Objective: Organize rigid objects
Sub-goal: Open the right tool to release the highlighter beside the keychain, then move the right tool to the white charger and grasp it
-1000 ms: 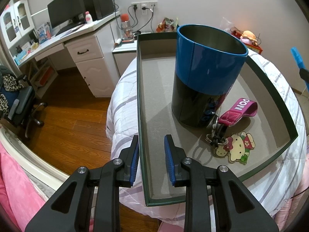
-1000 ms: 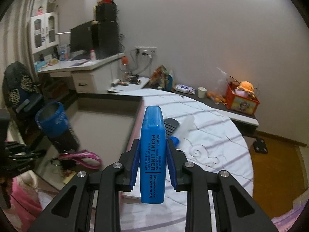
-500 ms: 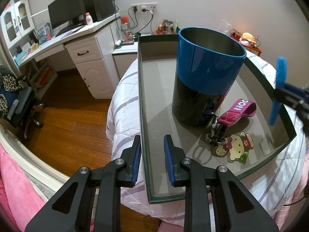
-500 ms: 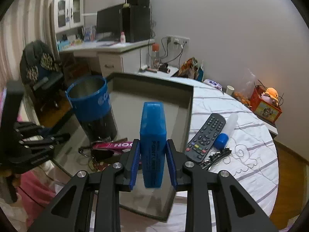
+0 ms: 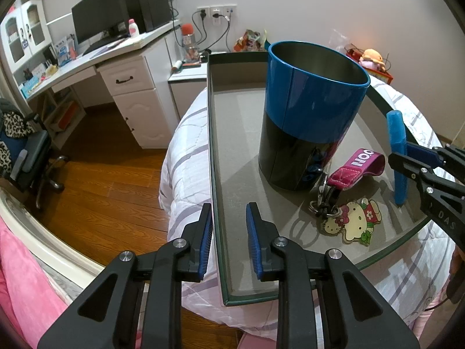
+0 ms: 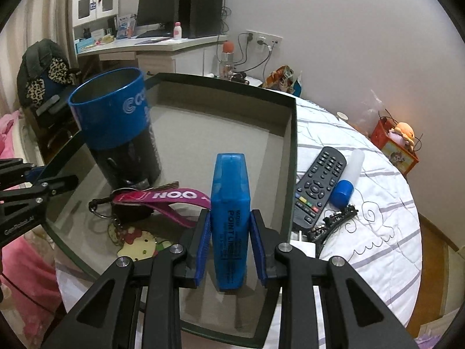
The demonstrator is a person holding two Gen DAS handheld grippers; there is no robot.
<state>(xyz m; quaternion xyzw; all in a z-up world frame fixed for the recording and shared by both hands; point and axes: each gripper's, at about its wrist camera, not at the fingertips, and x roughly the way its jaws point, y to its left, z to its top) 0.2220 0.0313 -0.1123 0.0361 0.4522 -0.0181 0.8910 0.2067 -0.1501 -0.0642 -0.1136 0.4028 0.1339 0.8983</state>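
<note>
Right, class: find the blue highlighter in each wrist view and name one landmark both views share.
Left wrist view: blue highlighter at the right edge, upright over the tray, held by the right gripper.
Right wrist view: lower centre, between the gripper's fingers.
Shared landmark: the blue-and-black tin.

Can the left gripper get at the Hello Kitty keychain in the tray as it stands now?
Probably not yet. The left gripper straddles the tray wall and would have to let go. The Hello Kitty keychain lies uncovered beside the blue tin, but the right gripper holds the highlighter nearby.
</note>
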